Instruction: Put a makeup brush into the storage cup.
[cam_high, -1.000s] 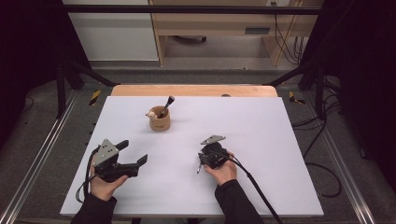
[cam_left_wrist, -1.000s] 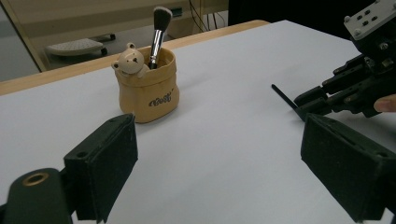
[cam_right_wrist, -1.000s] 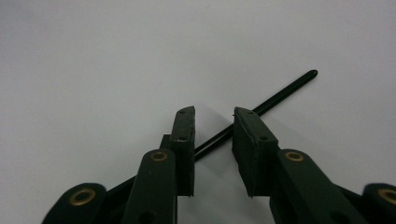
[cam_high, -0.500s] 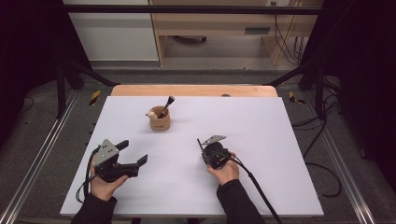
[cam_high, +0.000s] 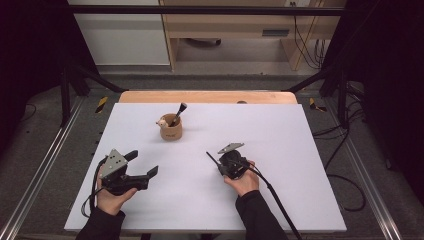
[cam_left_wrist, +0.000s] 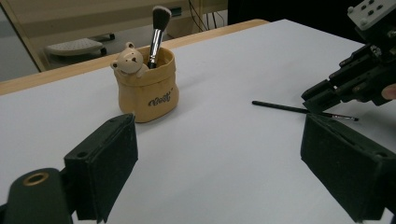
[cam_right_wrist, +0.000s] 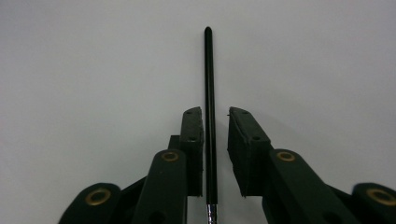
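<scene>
In the high view, a white table top (cam_high: 300, 150) carried a small tan cup (cam_high: 171, 131) toward the far middle, with a bear figure (cam_high: 161, 123) on its rim and a makeup brush (cam_high: 178, 114) leaning out of it. The left gripper (cam_high: 146, 164), held in the left hand (cam_high: 111, 196) near the front left, had its jaws spread wide with nothing between them. The right gripper (cam_high: 222, 161), held in the right hand (cam_high: 244, 181) at the middle front, pointed down at a thin black brush (cam_high: 212, 159) lying on the table. In the left gripper view, the wide-open jaws framed the tan cup (cam_left_wrist: 145, 91), the bear figure (cam_left_wrist: 129, 59) and the makeup brush (cam_left_wrist: 156, 32) beyond; the thin black brush (cam_left_wrist: 299, 109) lay flat to the right, its tip under the right gripper (cam_left_wrist: 322, 98). In the right gripper view, the thin black brush (cam_right_wrist: 209, 102) ran straight up between the jaws, touching the left one; a narrow gap remained at the right one, so they were not yet clamped.
</scene>
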